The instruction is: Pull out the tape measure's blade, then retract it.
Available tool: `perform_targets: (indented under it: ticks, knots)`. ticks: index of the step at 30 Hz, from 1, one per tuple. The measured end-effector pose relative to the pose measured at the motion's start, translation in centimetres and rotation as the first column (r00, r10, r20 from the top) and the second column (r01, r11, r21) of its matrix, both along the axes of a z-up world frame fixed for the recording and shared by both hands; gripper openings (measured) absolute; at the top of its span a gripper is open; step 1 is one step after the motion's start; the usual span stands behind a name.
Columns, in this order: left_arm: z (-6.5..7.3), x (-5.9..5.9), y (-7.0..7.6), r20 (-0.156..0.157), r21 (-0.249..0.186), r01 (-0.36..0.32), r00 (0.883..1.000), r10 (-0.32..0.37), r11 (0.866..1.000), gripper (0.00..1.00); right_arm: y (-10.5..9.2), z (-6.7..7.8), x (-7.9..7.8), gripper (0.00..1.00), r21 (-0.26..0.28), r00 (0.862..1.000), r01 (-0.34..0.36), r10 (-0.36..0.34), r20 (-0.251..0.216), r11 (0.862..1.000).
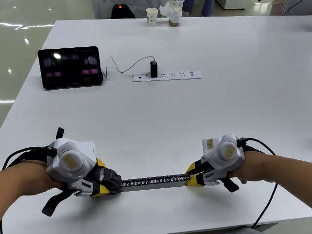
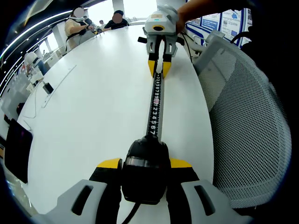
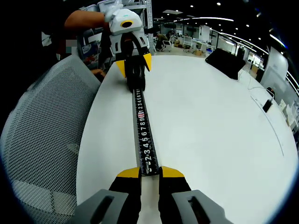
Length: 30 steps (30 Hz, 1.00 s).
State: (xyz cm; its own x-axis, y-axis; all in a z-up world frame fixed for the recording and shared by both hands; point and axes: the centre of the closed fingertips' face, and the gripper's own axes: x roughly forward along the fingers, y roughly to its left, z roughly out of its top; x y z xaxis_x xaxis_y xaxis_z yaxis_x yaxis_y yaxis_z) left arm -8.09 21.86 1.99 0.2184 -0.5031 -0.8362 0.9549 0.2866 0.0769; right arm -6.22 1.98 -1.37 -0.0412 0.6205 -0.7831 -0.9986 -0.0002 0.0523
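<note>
The white counter (image 1: 195,112) is lying wide and mostly bare, leaving open room across its middle and right. A grey mesh chair (image 2: 243,116) is standing just off the near edge. A dark tablet (image 1: 70,67) is leaning at far left, with a white power strip (image 1: 167,75) beside it.

Close to the near edge, the left tool (image 1: 108,182) is clamping its jaws on the black case (image 2: 145,170) of the tape measure. The right tool (image 1: 194,174), jaws nearly together, is pinching the blade's tip.

Two paper cups (image 1: 152,15) are sitting at the far edge, one holding crumpled white paper (image 1: 174,9).

The dark blade (image 1: 153,181) is running straight between the tools, pulled out, showing pale numerals.
</note>
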Motion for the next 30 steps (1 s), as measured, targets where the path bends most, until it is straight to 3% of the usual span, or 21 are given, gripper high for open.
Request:
perform_targets:
  ticks: [30]
  knots:
    - [0.0, 0.0, 0.0, 0.0, -0.002, -0.002, 1.0, 0.002, 1.0, 0.31, -1.6, -0.1, 0.3, 0.1, -0.019, 1.0, 0.008, -0.008, 0.003, 1.0]
